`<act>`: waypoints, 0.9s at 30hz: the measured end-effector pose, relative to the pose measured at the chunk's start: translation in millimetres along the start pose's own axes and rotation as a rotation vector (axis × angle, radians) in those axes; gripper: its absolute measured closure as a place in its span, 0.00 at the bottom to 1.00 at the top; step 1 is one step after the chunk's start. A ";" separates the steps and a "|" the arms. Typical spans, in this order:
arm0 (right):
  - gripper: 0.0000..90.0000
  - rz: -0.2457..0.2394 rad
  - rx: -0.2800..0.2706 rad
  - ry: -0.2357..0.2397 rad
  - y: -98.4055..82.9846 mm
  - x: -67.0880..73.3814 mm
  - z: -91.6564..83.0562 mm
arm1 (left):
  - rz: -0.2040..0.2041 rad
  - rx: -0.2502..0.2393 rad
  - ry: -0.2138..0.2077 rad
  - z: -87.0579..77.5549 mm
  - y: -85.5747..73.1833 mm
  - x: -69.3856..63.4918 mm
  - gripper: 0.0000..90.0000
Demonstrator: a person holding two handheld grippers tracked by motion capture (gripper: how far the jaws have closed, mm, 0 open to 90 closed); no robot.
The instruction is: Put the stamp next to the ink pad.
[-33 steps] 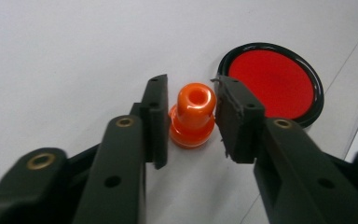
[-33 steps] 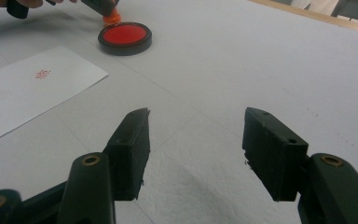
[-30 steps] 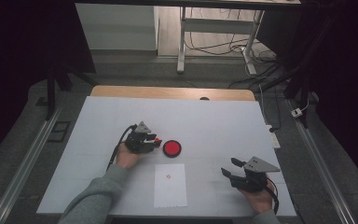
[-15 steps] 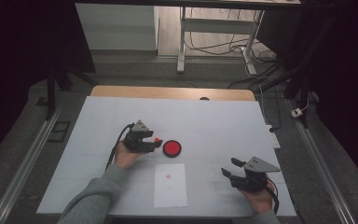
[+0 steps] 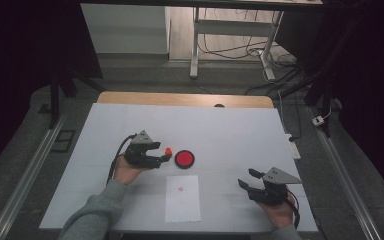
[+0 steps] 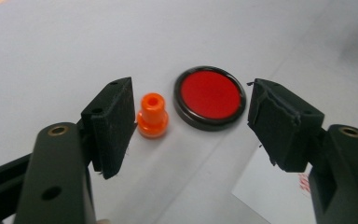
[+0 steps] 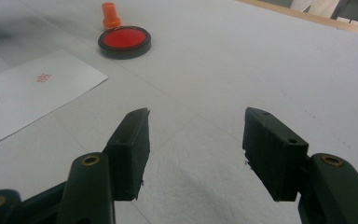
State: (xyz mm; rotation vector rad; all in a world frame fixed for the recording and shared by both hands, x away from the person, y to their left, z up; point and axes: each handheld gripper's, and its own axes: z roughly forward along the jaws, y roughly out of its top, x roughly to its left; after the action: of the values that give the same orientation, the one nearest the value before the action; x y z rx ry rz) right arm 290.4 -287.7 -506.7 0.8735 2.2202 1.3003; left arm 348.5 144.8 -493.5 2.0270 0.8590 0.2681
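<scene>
Left gripper [image 5: 164, 159] jaws: standing wide apart, gripping nothing. They have just been opening. In the left gripper view one orange stamp [image 6: 152, 115] is standing upright on the tabletop [image 5: 230, 130], just beside the left pad [image 6: 114, 123]; can't tell if it's touching the pad or a hair clear. One red ink pad [image 6: 210, 97], round with a dark rim, is sitting between the two pads toward the upper middle of that frame, just beside the stamp and clear of the right pad.

In the high view the left gripper is sitting left of centre, with the orange stamp [image 5: 168, 151] at its jaw tips and the red ink pad [image 5: 184, 159] just right of that.

Right gripper [image 5: 245, 179] jaws: standing roughly half open, empty, pads hanging over bare white surface, touching nothing. It's sitting at the lower right of the high view, well apart from the stamp and pad.

Counts: one stamp, one ink pad, one sheet of paper [image 5: 182, 198], two grippers. The paper is lying flat in the lower middle of the high view, below the ink pad, carrying one small red mark [image 5: 180, 188] near its top. In the right gripper view the paper is showing at the upper left, with the ink pad and stamp beyond it.
</scene>
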 end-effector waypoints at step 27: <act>0.44 -0.005 0.007 0.015 0.3 -3.6 -5.7 | 0.012 -0.050 0.053 -81.3 -75.7 -27.4 0.35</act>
State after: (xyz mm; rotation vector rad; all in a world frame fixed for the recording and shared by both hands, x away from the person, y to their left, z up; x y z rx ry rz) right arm 289.4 -293.6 -503.7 0.8627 2.2386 1.3010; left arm 253.1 207.2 -503.6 1.9872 0.8642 0.3481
